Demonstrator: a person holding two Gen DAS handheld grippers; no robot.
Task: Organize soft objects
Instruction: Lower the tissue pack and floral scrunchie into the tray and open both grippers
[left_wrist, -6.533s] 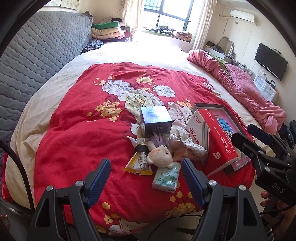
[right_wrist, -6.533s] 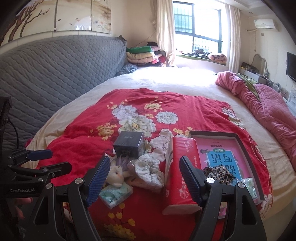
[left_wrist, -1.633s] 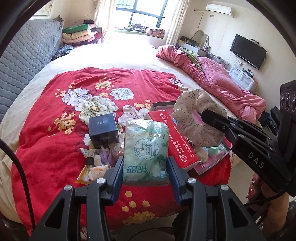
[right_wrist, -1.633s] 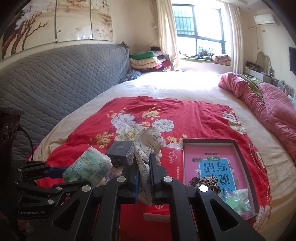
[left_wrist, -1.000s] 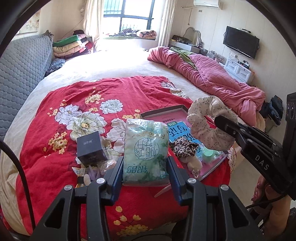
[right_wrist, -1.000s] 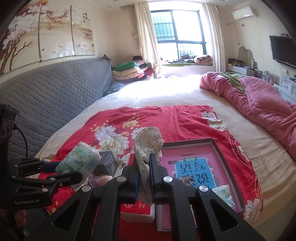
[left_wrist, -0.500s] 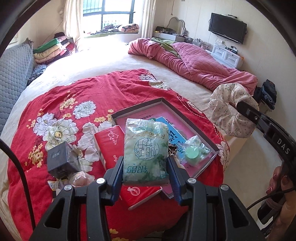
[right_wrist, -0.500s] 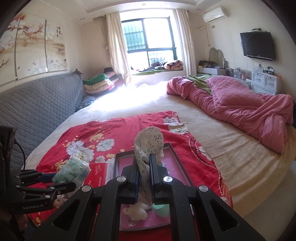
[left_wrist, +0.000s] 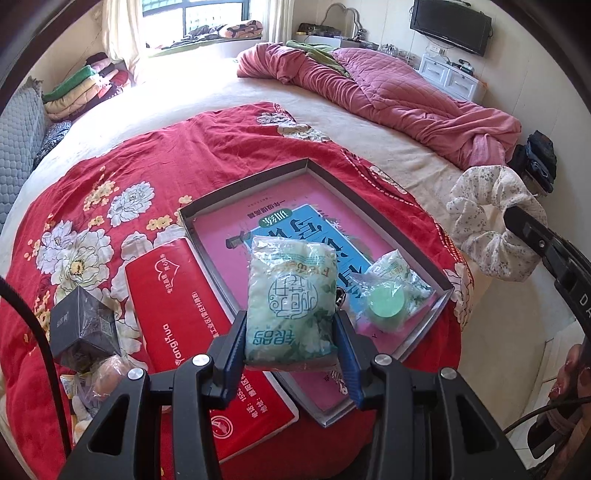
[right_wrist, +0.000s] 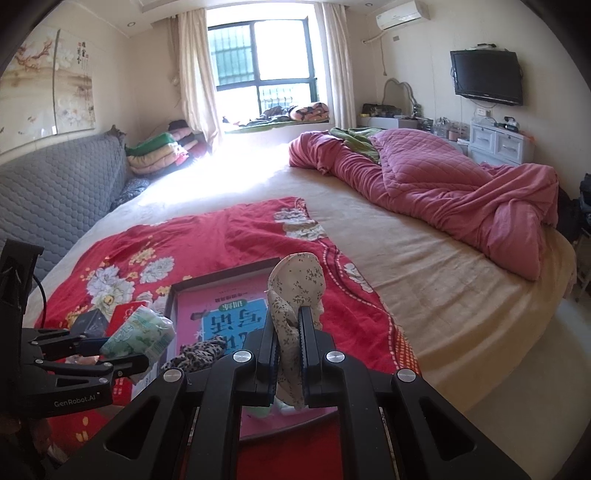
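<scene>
a: while the left wrist view looks steeply down, what does it hold?

b: the left gripper (left_wrist: 291, 343) pinches a tissue pack (left_wrist: 291, 295) by its near end, blue pads pressed into both sides. the pack's long axis runs away from the fingers, and it hangs right over the tray (left_wrist: 441, 286), above the near half of the pink and blue book cover inside.

a: so the drop is straight down?

b: i'd judge so. the pack is soft crinkly plastic over squashy paper, so it should land flat. just right of it in the tray lies a clear bag with a green round thing (left_wrist: 386, 304).

a: and off to the left?

b: a red box (left_wrist: 173, 295) touching the tray's left wall, then a dark cube box (left_wrist: 83, 328) further left, all on the red floral quilt (left_wrist: 155, 155). at far right the scrunchie (left_wrist: 487, 221) sits out past the bed's edge, beyond the tray's right side.

a: now the right wrist view.

b: the right gripper (right_wrist: 288, 343) is pressed together on the scrunchie (right_wrist: 295, 291), a gathered cream cloth loop with tiny flowers, standing upright above the jaws. the tray (right_wrist: 221, 278) lies below and slightly left. a leopard-print scrunchie (right_wrist: 197, 352) already rests inside. the left gripper (right_wrist: 107, 354) with its tissue pack (right_wrist: 142, 336) shows at left.

a: which hand is nearer to letting go?

b: the left, i'd say; it's squarely over the tray.
</scene>
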